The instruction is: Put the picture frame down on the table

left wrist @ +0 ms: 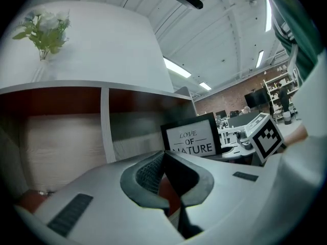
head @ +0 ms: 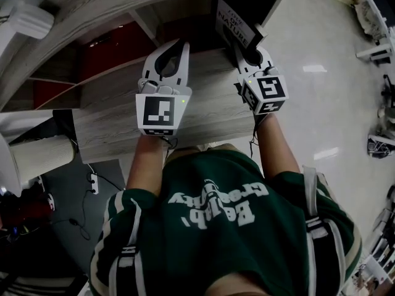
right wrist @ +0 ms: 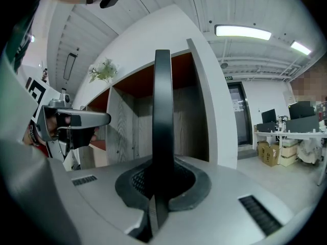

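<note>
Right gripper (right wrist: 161, 180) clamped on black picture frame (right wrist: 162, 111), upright (only thin edge faces camera). Left gripper (right wrist: 97, 119) at left, apart from frame. White shelf (right wrist: 207, 111) behind, flowers (right wrist: 104, 71) on top.

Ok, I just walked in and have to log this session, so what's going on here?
A person holds a gripper in each hand, facing a white shelf unit. The right gripper is shut on the edge of a black picture frame printed LOVE OF NATURE, holding it roughly upright in the air by a wood-grain surface; it is not set down yet. The left gripper is shut with nothing in it, alongside the right one.
</note>
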Demonstrator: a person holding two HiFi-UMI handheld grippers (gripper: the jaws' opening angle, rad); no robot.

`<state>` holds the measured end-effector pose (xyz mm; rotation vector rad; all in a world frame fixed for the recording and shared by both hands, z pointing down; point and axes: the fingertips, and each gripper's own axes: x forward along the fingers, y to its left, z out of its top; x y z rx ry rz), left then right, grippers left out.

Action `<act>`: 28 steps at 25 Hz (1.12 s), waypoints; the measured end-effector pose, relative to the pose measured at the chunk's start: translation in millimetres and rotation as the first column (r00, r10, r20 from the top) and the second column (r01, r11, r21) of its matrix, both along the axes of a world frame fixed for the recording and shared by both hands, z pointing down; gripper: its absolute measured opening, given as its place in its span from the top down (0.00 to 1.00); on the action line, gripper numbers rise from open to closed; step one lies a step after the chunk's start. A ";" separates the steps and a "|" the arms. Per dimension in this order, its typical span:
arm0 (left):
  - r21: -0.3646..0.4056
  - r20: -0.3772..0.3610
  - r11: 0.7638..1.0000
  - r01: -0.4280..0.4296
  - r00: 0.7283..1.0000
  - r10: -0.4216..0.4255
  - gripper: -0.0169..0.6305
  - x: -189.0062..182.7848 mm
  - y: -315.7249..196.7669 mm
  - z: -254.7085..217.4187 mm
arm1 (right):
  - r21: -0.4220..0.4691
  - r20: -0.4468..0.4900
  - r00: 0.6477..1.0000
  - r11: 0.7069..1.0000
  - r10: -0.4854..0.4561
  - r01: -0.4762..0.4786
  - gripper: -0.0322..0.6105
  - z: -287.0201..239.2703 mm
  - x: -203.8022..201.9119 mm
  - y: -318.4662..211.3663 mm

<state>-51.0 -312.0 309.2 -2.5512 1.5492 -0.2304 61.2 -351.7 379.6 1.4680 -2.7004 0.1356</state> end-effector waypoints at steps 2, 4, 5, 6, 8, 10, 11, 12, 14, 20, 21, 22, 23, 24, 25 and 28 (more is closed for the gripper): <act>-0.004 -0.002 1.000 -0.004 1.000 0.004 0.95 0.8 -2.1 1.9 | 0.005 -0.004 1.000 1.000 0.003 -0.003 0.89 -0.9 0.0 -2.3; -0.003 -0.005 1.000 -0.008 1.000 0.008 0.95 5.2 -0.3 1.2 | 0.008 -0.006 1.000 1.000 0.006 -0.006 0.89 -3.7 3.1 -1.7; -0.003 -0.009 1.000 -0.009 1.000 0.009 0.95 6.4 0.1 0.4 | 0.009 -0.008 1.000 1.000 0.007 -0.007 0.89 -4.4 3.6 -2.1; -0.003 -0.012 1.000 -0.010 1.000 0.010 0.95 6.4 -0.8 0.2 | 0.010 -0.011 1.000 1.000 0.008 -0.008 0.89 -4.7 3.1 -3.7; -0.007 -0.016 1.000 -0.015 1.000 0.015 0.95 4.2 -4.8 2.6 | 0.011 -0.015 1.000 1.000 0.011 -0.010 0.89 -4.5 -1.0 -9.5; -0.012 -0.024 1.000 -0.026 0.999 0.025 0.95 3.1 -8.0 4.8 | 0.010 -0.016 1.000 1.000 0.012 -0.012 0.89 -3.3 -6.2 -14.7; -0.013 -0.026 0.999 -0.031 0.999 0.031 0.95 3.5 -8.9 5.0 | 0.010 -0.017 1.000 1.000 0.013 -0.012 0.89 -2.9 -7.8 -16.3; -0.015 -0.026 0.999 -0.035 0.999 0.035 0.95 4.3 -9.4 5.2 | 0.010 -0.016 1.000 1.000 0.013 -0.013 0.89 -3.4 -8.8 -17.4; -0.018 -0.033 0.999 -0.044 0.999 0.043 0.95 6.9 -9.2 3.3 | 0.013 -0.014 1.000 1.000 0.014 -0.014 0.89 -6.1 -10.0 -18.5; -0.009 -0.044 0.997 -0.070 0.997 0.070 0.95 9.1 -9.1 4.5 | 0.015 -0.036 0.999 1.000 0.024 -0.024 0.89 -8.6 -11.5 -20.2; -0.008 -0.042 0.997 -0.076 0.996 0.076 0.95 9.2 -9.3 5.1 | 0.016 -0.033 0.999 1.000 0.025 -0.024 0.89 -8.6 -11.5 -20.3; -0.007 -0.041 0.996 -0.084 0.996 0.084 0.95 10.1 -9.0 5.5 | 0.018 -0.026 0.999 1.000 0.024 -0.024 0.89 -9.1 -11.2 -19.9; -0.007 -0.039 0.996 -0.092 0.995 0.092 0.95 11.7 -8.3 6.0 | 0.022 -0.020 0.999 0.999 0.026 -0.025 0.89 -10.1 -10.3 -19.1; -0.008 -0.037 0.995 -0.098 0.995 0.098 0.95 13.3 -7.6 6.6 | 0.028 -0.016 0.999 0.999 0.030 -0.029 0.89 -11.6 -8.9 -18.2; -0.009 -0.036 0.995 -0.102 0.994 0.101 0.95 14.8 -7.0 7.2 | 0.035 -0.015 0.999 0.999 0.034 -0.033 0.89 -13.5 -7.2 -17.1; -0.006 -0.042 0.994 -0.109 0.993 0.108 0.95 18.7 -5.9 5.8 | 0.047 -0.013 0.999 0.998 0.043 -0.042 0.86 -17.3 -2.1 -14.7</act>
